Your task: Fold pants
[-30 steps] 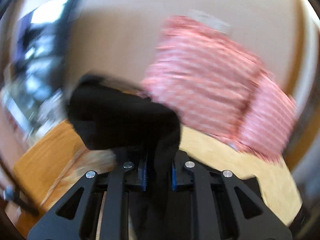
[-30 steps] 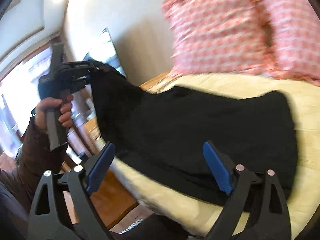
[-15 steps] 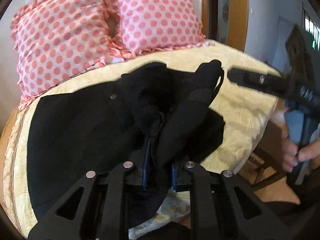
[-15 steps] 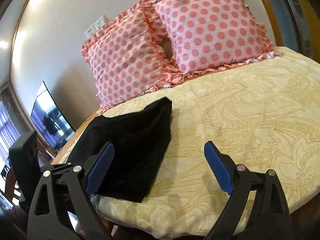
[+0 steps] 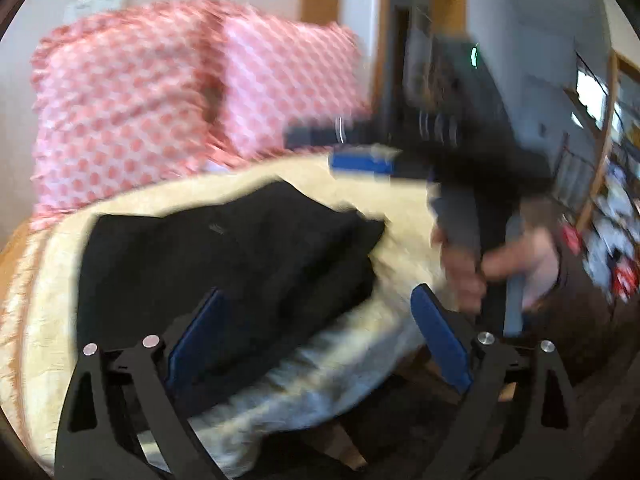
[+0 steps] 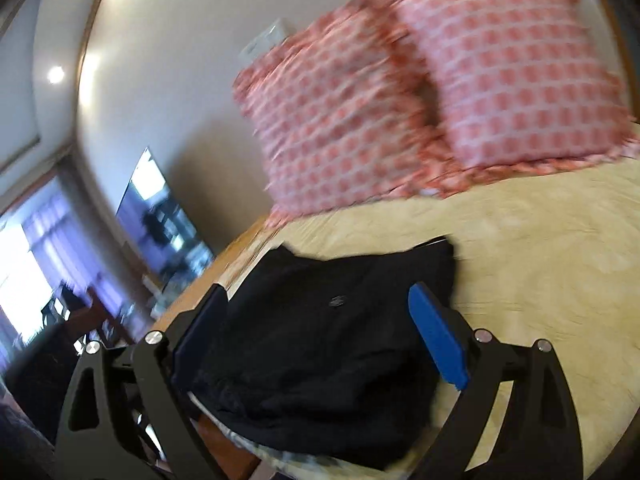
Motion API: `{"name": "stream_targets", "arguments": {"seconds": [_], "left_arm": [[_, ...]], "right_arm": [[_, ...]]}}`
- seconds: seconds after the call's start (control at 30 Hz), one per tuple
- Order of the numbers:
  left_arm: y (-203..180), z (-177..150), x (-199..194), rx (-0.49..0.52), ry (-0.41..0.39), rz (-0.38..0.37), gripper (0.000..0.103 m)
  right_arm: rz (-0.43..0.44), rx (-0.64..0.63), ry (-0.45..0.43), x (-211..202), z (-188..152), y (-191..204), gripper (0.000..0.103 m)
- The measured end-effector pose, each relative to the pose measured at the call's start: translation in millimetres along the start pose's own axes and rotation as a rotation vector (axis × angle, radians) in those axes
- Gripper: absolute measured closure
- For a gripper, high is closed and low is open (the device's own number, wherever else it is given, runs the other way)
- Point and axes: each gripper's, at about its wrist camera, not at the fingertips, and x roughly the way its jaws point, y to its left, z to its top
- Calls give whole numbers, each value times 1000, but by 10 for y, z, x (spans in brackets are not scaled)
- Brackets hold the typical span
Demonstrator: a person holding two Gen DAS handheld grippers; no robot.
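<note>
The black pants (image 5: 224, 268) lie folded in a heap on the yellow bedspread (image 5: 312, 184), near the bed's front left corner. They also show in the right wrist view (image 6: 332, 356). My left gripper (image 5: 316, 332) is open and empty, just in front of the pants. My right gripper (image 6: 320, 344) is open and empty, hovering over the pants. The right gripper also shows in the left wrist view (image 5: 360, 148), held by a hand at the right, above the bed.
Two pink dotted pillows (image 6: 420, 92) lean on the wall at the head of the bed. A television (image 6: 164, 212) stands at the left. A wooden bed edge (image 6: 192, 292) runs beside the pants. Shelves (image 5: 612, 184) fill the far right.
My left gripper has let go of the pants and opened. The pants now lie in a heap on the bed. Both grippers moved; the views are blurred.
</note>
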Motion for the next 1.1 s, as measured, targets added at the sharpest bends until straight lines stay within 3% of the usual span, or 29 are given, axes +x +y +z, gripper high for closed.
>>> {"name": "stream_targets", "arguments": {"seconds": [0.07,0.17,0.23,0.3,0.37,0.47,0.53,0.6,0.7,0.77,0.87,0.97,1.03,1.1], "left_arm": [[288,49,8,-79,-23,118,1],[713,-6,235,-210,53,256,1],[928,-122,419,-276,130,308,1],[1025,-275,571,-310,220,303,1],[960,-260,568,-259,215,326,1],[1060,-44,393,-311,162,216,1],[1228,92,240,-355,106,216,1],[1483,205,214,-396,90,254,1],[1920,245,376,-498,157,249,1],[2158,206,549,-570,221,225,6],[2275,139,739,-610,284,197,18],[2282,55,839,-628,321,161,23],[2250,1,844,-635,341,128,24],[2195,-13,867,-620,350,121,26]], "right_arm": [[1,4,73,223,-45,39,9],[-88,55,199,480,-211,-64,5],[-117,69,234,519,-388,-139,4],[-146,-3,234,449,-484,-18,4],[-203,-76,283,444,-485,103,4],[-167,-37,236,303,-254,24,5],[-185,29,185,269,-52,-197,5],[-224,106,190,352,115,-508,5],[-238,220,245,540,163,-916,21],[-227,272,284,658,132,-1071,25],[-231,265,321,774,56,-1120,29],[-213,228,328,798,55,-1081,34],[-197,194,346,839,37,-1026,45],[-198,161,349,884,29,-1019,46]]}}
